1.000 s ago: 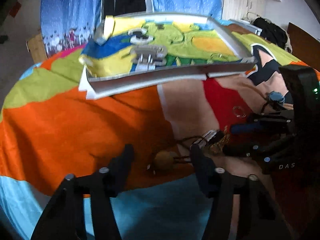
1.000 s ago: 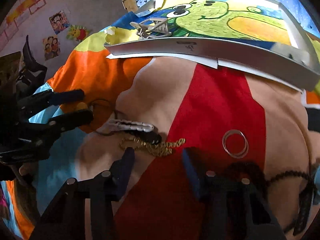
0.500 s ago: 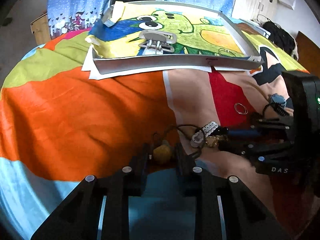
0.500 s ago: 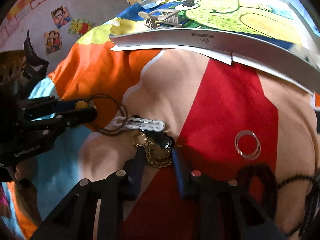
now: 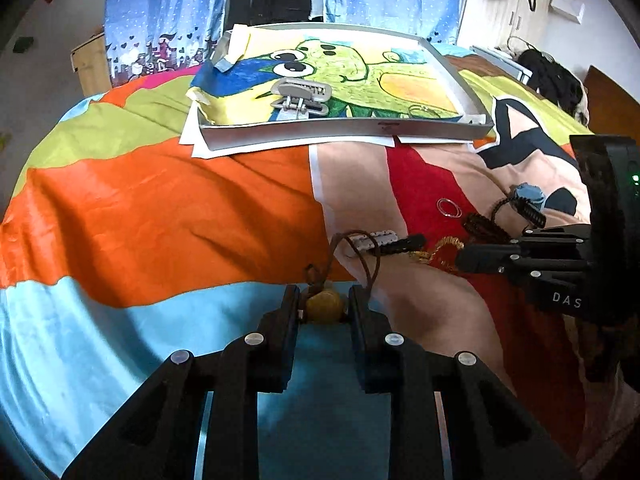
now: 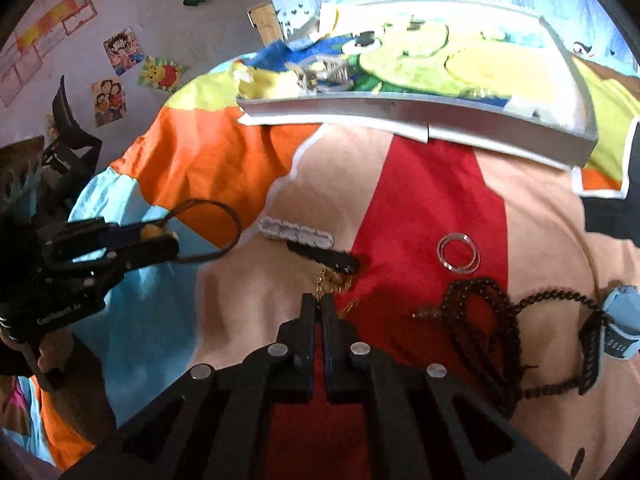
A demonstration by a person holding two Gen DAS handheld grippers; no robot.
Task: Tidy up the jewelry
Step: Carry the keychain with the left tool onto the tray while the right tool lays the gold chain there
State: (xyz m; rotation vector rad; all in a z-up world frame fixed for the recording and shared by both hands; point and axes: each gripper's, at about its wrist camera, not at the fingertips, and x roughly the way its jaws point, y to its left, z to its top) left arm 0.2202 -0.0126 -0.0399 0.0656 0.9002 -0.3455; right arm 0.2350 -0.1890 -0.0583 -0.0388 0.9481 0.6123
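My left gripper (image 5: 323,304) is shut on a yellow bead pendant (image 5: 324,307) with a brown cord loop (image 5: 356,248); the right wrist view shows it too (image 6: 154,232). My right gripper (image 6: 318,304) is shut on a gold chain (image 6: 334,280), seen also in the left wrist view (image 5: 442,250). A white hair clip (image 6: 296,234) and a black clip (image 6: 324,258) lie just beyond. A clear ring (image 6: 458,252), black bead strands (image 6: 480,320) and a blue hair tie (image 6: 620,320) lie to the right. A grey tray (image 5: 344,128) with a frog drawing holds a grey claw clip (image 5: 300,96).
Everything lies on a colourful bedspread (image 5: 160,208). White paper (image 5: 240,146) sticks out under the tray. Blue curtains (image 5: 160,12) hang behind the bed. A wall with stuck-on pictures (image 6: 116,76) is at the left.
Both grippers closed from open: the left onto the yellow pendant, the right onto the gold chain. The pendant's cord has lifted into a loop.
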